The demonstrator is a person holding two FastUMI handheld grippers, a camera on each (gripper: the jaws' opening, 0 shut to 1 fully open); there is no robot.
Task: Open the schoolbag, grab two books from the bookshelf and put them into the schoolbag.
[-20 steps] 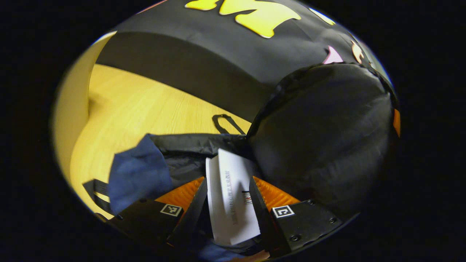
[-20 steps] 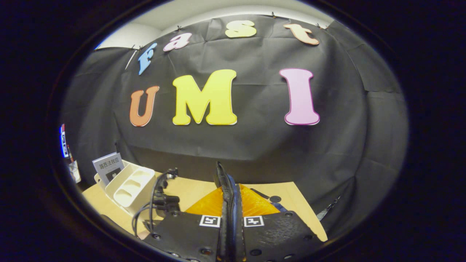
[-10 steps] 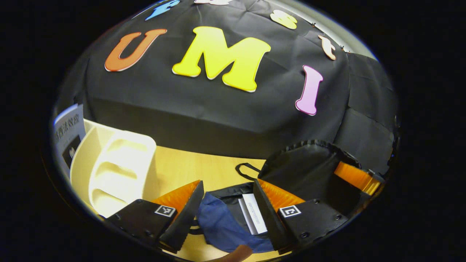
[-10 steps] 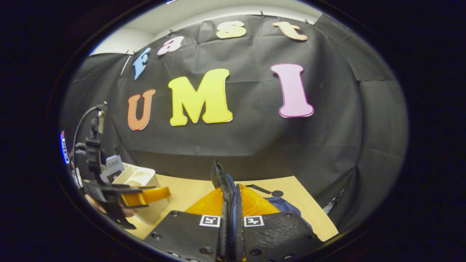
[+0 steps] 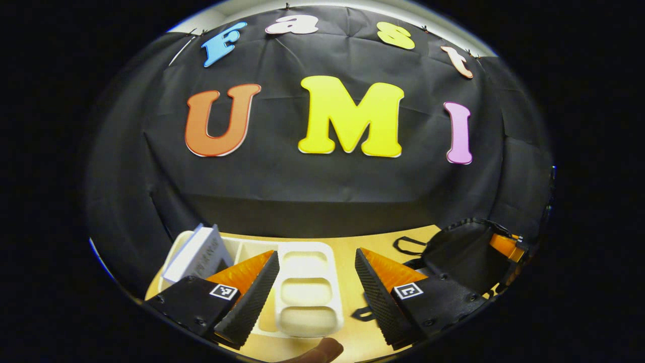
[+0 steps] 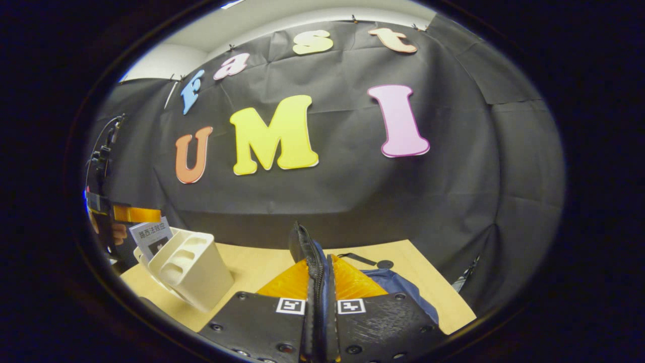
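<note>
The left gripper (image 5: 315, 292) is spread wide and holds nothing. It faces the white bookshelf (image 5: 307, 287), which stands near the desk's (image 5: 363, 247) left edge. One book (image 5: 199, 252) leans in the bookshelf's far compartment; the nearer compartments look bare. In the right gripper view the same book (image 6: 150, 236) stands at the back of the bookshelf (image 6: 194, 267), and the left gripper (image 6: 133, 214) hangs just above it.

The right gripper (image 6: 320, 282) is pressed together on the schoolbag's rim (image 6: 305, 247), both fingers pinching the zipped edge and holding it up. In the left gripper view the schoolbag (image 5: 466, 257) sits toward the desk's right side, its flap raised, with the other gripper at its far edge. A blue part of the schoolbag (image 6: 398, 290) lies on the desk just beside the right gripper.

As for progress, the schoolbag appears open and is being held open, so the first step looks done. What is inside it cannot be seen from here, so I cannot tell how many books are already packed. At least one book is left on the bookshelf, and the empty left gripper seems lined up to fetch it: close on the book, lift it clear of the compartment, carry it across and drop it into the schoolbag.
</note>
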